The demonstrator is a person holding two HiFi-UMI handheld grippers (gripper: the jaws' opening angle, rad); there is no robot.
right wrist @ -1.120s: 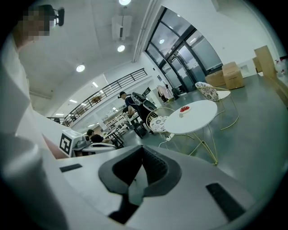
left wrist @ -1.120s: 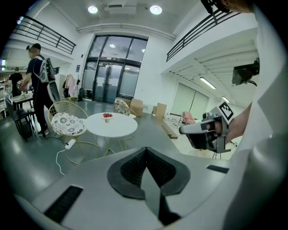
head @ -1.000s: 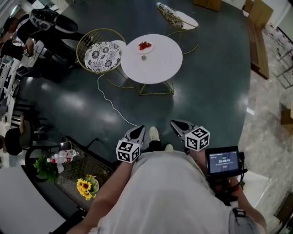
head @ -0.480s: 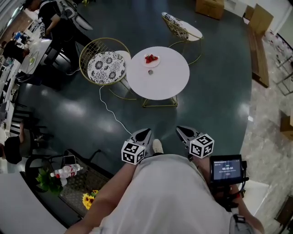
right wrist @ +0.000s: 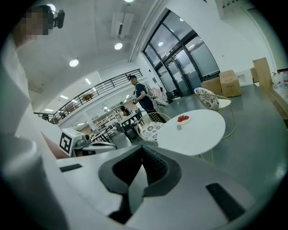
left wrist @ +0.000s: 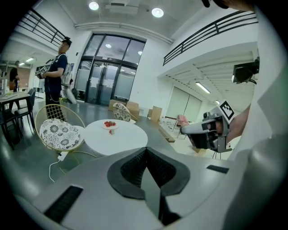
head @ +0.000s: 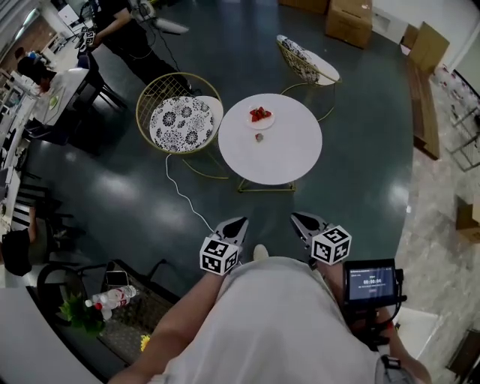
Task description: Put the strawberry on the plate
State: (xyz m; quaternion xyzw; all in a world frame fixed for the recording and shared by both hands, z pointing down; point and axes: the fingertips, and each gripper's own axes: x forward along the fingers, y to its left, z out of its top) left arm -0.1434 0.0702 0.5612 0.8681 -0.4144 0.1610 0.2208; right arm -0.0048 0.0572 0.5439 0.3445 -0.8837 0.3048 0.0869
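A round white table (head: pixel 281 154) stands ahead on the dark floor. On its far side sits a small white plate (head: pixel 260 118) with red strawberries in it. One loose strawberry (head: pixel 259 137) lies on the tabletop just in front of the plate. My left gripper (head: pixel 238 223) and right gripper (head: pixel 298 219) are held low in front of my body, far short of the table, both shut and empty. The left gripper view shows the plate (left wrist: pixel 110 124) and the loose strawberry (left wrist: pixel 111 131) beyond the shut left gripper (left wrist: pixel 145 150).
A gold wire chair with a patterned cushion (head: pixel 182 120) stands left of the table, and a second chair (head: pixel 306 60) stands behind it. A white cable (head: pixel 184 191) runs across the floor. A person (head: pixel 127 30) stands at far left. Cardboard boxes (head: pixel 349 19) sit at the back.
The table, plate and chairs have shifted down and right in the head view and appear nearer. Both grippers stay shut in front of my body.
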